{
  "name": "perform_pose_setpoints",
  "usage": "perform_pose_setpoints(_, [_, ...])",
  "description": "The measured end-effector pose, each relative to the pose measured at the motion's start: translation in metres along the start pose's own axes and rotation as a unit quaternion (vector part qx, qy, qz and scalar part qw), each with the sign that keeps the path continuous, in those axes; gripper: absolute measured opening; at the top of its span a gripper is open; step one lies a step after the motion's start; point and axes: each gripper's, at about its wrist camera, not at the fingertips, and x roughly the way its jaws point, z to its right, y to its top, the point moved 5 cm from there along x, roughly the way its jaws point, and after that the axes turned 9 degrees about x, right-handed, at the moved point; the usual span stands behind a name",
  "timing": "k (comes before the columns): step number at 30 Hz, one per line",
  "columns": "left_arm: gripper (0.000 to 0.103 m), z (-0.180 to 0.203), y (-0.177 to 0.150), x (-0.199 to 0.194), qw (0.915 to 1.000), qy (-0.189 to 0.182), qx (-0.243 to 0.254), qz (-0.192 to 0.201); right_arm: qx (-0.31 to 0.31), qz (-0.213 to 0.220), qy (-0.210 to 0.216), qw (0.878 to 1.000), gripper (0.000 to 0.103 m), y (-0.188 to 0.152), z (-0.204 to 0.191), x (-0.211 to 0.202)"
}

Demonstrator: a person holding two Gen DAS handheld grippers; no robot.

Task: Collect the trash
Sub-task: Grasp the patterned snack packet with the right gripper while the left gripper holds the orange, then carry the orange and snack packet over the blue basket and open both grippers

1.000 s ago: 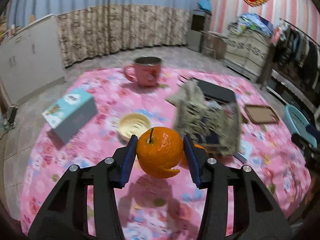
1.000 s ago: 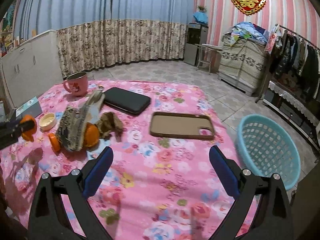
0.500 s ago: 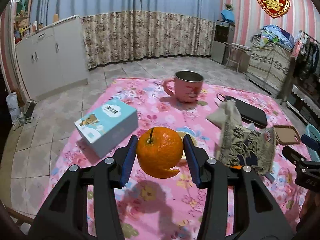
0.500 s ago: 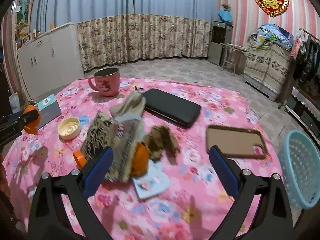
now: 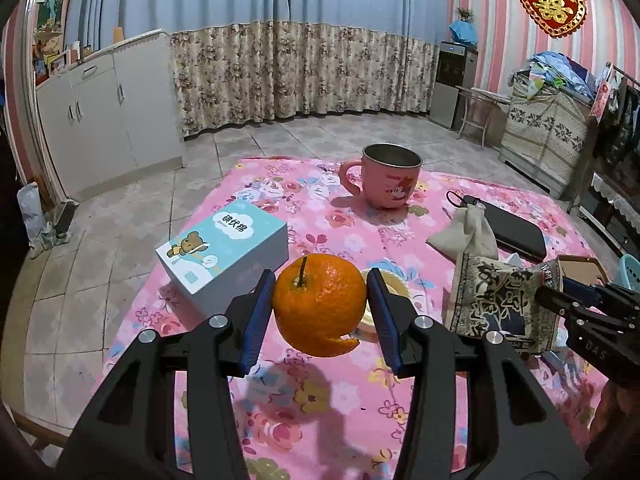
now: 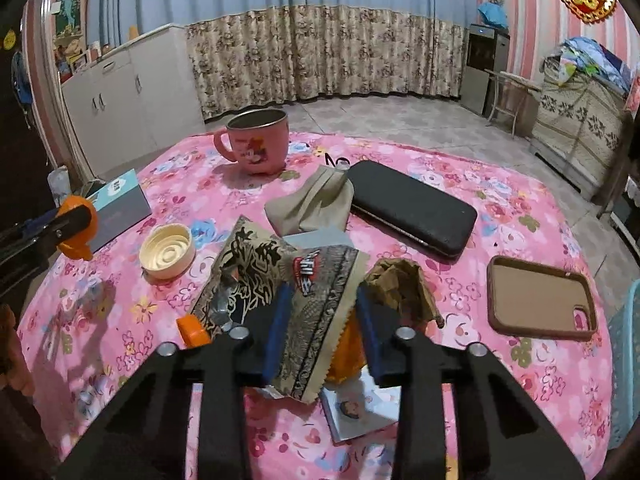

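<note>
My left gripper (image 5: 320,316) is shut on an orange peel (image 5: 320,306), round with a stem, held above the pink floral table (image 5: 320,216); it also shows in the right wrist view (image 6: 78,222). My right gripper (image 6: 322,328) has its blue pads on both sides of a patterned snack wrapper (image 6: 316,312), which also shows in the left wrist view (image 5: 500,296). More orange peel (image 6: 346,354) lies under the wrapper. A crumpled brown scrap (image 6: 404,286), a beige paper wad (image 6: 316,204) and an orange cap (image 6: 192,330) lie nearby.
A pink mug (image 6: 256,144), a black case (image 6: 412,208), a brown phone case (image 6: 540,302), a cream lid (image 6: 166,250), a blue-white box (image 5: 224,254) and a small card (image 6: 360,412) are on the table. A teal basket (image 6: 624,360) stands at the right edge.
My right gripper moved left to the wrapper and narrowed from wide open to around it. My left gripper swung left with the peel held throughout.
</note>
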Motion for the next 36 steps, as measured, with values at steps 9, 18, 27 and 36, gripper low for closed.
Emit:
perform_pose_setpoints(9, [0.046, 0.005, 0.000, -0.005, 0.9999, 0.006, 0.003, 0.009, 0.006, 0.038, 0.030, 0.999, 0.010, 0.010, 0.005, -0.033])
perform_pose_setpoints(18, [0.046, 0.009, 0.004, -0.019, 0.9997, 0.010, -0.005, 0.021, 0.025, 0.083, 0.051, 0.995, 0.003, 0.027, 0.025, -0.084])
perform_pose_setpoints(27, [0.046, 0.055, 0.028, -0.054, 0.9982, -0.018, 0.028, 0.049, 0.057, 0.128, 0.033, 0.990, 0.003, 0.034, 0.081, -0.150])
perform_pose_setpoints(36, [0.046, 0.126, 0.042, -0.067, 0.9948, -0.067, 0.051, 0.057, 0.104, 0.138, -0.012, 0.985, 0.003, 0.015, 0.157, -0.178])
